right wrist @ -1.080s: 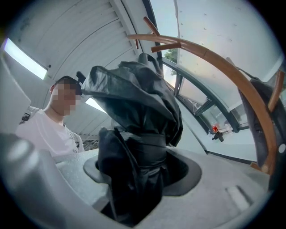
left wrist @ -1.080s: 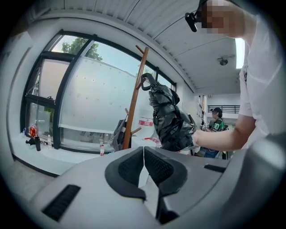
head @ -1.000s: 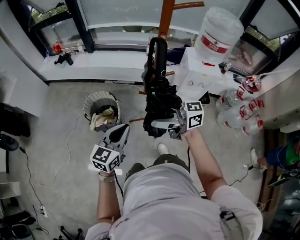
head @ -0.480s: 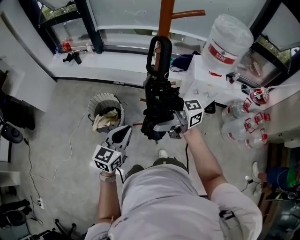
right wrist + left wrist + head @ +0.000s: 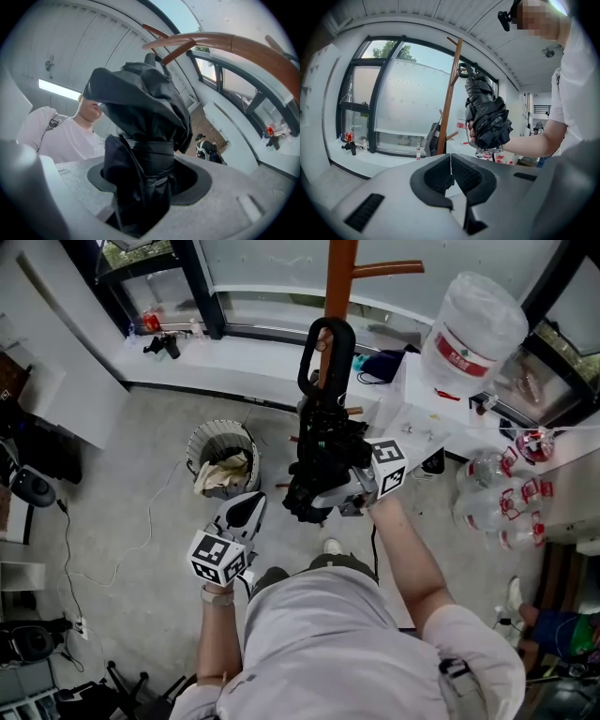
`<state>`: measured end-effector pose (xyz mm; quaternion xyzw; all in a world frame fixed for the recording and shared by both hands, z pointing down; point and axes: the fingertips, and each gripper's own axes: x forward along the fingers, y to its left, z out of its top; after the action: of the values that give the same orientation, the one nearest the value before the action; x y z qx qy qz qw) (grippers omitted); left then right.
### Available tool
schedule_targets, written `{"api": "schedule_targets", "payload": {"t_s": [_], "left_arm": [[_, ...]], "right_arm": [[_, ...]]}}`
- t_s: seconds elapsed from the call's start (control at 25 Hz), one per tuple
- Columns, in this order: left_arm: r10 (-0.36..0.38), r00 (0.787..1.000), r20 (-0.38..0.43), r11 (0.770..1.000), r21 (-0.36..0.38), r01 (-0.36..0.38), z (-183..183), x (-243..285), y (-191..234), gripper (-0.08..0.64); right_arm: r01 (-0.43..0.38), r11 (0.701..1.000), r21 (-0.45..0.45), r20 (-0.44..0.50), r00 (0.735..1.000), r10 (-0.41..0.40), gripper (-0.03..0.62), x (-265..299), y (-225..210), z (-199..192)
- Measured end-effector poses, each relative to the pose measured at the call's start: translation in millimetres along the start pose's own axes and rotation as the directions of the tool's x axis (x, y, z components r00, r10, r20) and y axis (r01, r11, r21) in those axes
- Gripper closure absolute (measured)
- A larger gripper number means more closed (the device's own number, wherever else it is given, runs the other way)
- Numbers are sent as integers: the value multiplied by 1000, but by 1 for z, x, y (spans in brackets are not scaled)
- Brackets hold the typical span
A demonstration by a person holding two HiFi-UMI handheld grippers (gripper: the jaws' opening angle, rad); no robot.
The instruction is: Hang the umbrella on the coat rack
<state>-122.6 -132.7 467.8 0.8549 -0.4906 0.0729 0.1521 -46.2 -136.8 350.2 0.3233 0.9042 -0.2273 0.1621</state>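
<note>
Two grippers are in our hands, and only one carries anything. Our right gripper (image 5: pixel 345 491) pinches the folded black umbrella (image 5: pixel 323 451) near its lower end. In the right gripper view the jaws stand partway apart, with the strapped bundle of fabric pressed between them and the rest of the umbrella (image 5: pixel 140 112) rising away from the camera. We hold it roughly upright, its loop handle (image 5: pixel 328 341) at the top, in front of the orange-brown pole of the coat rack (image 5: pixel 337 277).

In the left gripper view the handle sits just beside the pole, to its right and below the topmost peg. We cannot tell whether it touches the wood, and it is not yet hung on a peg.

Our left gripper (image 5: pixel 246 507) is lower and to the left, well apart from the umbrella. Its jaws are pressed together with nothing between them.

On the grey floor beyond the left gripper stands a round wastebasket (image 5: pixel 220 457) with crumpled paper inside. Past it a white window sill (image 5: pixel 234 371) runs along the glass. To the right of the rack we see a large water jug (image 5: pixel 473 324) with a red label, and nearer us a cluster of clear bottles (image 5: pixel 502 498).
</note>
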Motion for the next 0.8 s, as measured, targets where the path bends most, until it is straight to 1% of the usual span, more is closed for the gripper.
{"api": "schedule_targets", "payload": {"t_s": [0.24, 0.52, 0.8], "left_arm": [[29, 1000, -11, 1000, -1, -29, -6, -3, -1, 555], [66, 998, -16, 998, -15, -66, -11, -7, -1, 556], [87, 996, -32, 996, -27, -88, -14, -1, -1, 555]], "right_arm": [[-53, 999, 11, 3, 999, 53, 313, -3, -1, -5], [-93, 995, 30, 18, 996, 92, 314, -7, -4, -5], [-103, 994, 40, -29, 994, 104, 314, -12, -10, -15]]}}
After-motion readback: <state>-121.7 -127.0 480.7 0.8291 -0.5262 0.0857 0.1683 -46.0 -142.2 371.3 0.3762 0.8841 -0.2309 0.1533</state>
